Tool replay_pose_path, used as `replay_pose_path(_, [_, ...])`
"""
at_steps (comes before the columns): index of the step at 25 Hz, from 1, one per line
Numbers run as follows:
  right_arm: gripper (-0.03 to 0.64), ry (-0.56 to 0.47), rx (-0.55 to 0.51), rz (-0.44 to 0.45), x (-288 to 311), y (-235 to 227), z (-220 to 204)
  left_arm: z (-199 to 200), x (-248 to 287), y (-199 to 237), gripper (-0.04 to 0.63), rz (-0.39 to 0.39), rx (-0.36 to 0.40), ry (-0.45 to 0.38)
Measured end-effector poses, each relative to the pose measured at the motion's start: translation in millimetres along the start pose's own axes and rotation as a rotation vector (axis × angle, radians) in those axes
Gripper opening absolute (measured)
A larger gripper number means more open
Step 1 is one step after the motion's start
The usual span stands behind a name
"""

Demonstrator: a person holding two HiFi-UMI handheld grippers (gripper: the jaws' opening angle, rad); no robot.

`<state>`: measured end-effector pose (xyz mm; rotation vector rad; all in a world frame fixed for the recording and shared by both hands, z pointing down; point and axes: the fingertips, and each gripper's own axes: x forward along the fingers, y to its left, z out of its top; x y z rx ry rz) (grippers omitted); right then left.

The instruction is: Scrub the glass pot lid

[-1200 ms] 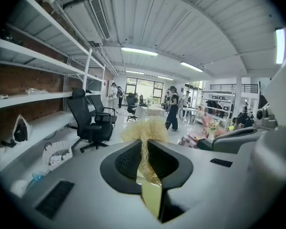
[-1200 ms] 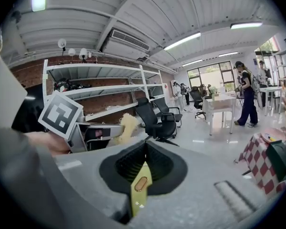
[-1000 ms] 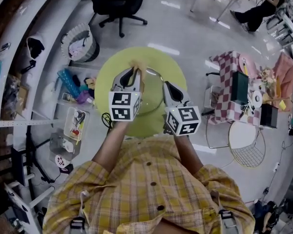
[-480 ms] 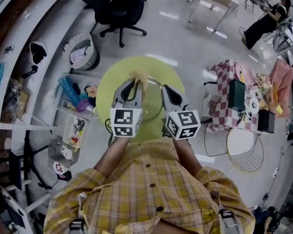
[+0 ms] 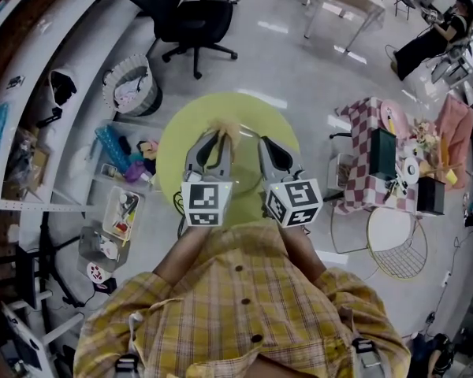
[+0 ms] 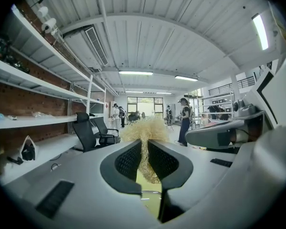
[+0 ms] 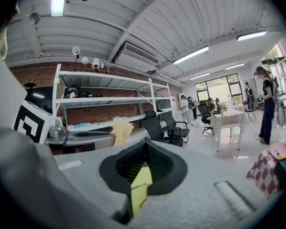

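Saw round yellow-green surface (image 5: 177,144) directly below both grippers. Found glass pot lid (image 5: 244,160) lying on it between the two, with a thin metal rim visible under the left jaws. Noted left gripper (image 5: 218,138) with jaws clamped on a straw-coloured fibre scrubber (image 5: 225,124), tuft fanning out past the tips near the lid's far edge. Noted right gripper (image 5: 262,143) with jaws pressed together at the tips, right by the lid's rim. Couldn't confirm any pinch on that rim from the right gripper view.
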<state>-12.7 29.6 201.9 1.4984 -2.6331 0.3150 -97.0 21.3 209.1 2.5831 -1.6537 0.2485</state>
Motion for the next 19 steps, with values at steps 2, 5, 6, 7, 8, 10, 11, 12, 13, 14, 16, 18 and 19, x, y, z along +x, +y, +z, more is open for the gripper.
replay_pose_path(2, [-0.002,-0.009,-0.002,-0.002,0,-1,2,-1,1,3,0.040,0.005,-0.017,0.000])
replay_pose_path(5, [-0.002,-0.013,-0.002,-0.007,-1,-4,3,-1,1,1,0.041,0.010,-0.021,-0.005])
replay_pose_path(6, [-0.002,-0.014,-0.001,-0.009,-1,-5,2,-1,1,0,0.041,0.010,-0.019,-0.009])
replay_pose_path(7, [-0.002,-0.017,-0.001,-0.010,-2,-6,2,-1,1,-2,0.041,0.009,-0.015,-0.013])
replay_pose_path(8, [-0.002,-0.021,-0.001,-0.011,-3,-6,2,-1,1,-3,0.040,0.007,-0.012,-0.016])
replay_pose_path(10, [-0.002,-0.023,-0.001,-0.013,-5,-7,1,-1,1,-6,0.041,0.003,-0.007,-0.020])
replay_pose_path(11, [-0.002,-0.023,0.000,-0.012,-5,-8,1,-1,1,-7,0.041,0.002,-0.005,-0.022])
replay_pose_path(12, [-0.002,-0.022,0.001,-0.011,-6,-8,0,0,0,-8,0.041,0.002,-0.003,-0.024])
replay_pose_path(13, [-0.002,-0.022,0.001,-0.010,-6,-8,0,0,-1,-9,0.041,0.003,-0.001,-0.027])
replay_pose_path(14, [-0.002,-0.023,0.000,-0.008,-6,-9,-1,1,-1,-9,0.041,0.003,0.000,-0.030])
replay_pose_path(16, [-0.002,-0.024,-0.003,-0.001,-6,-8,-2,0,-1,-9,0.041,0.007,0.001,-0.031])
replay_pose_path(18, [-0.002,-0.024,-0.008,0.005,-6,-6,-3,0,-2,-8,0.041,0.012,0.004,-0.029])
replay_pose_path(19, [-0.002,-0.025,-0.012,0.008,-5,-4,-3,0,-2,-8,0.041,0.014,0.007,-0.029])
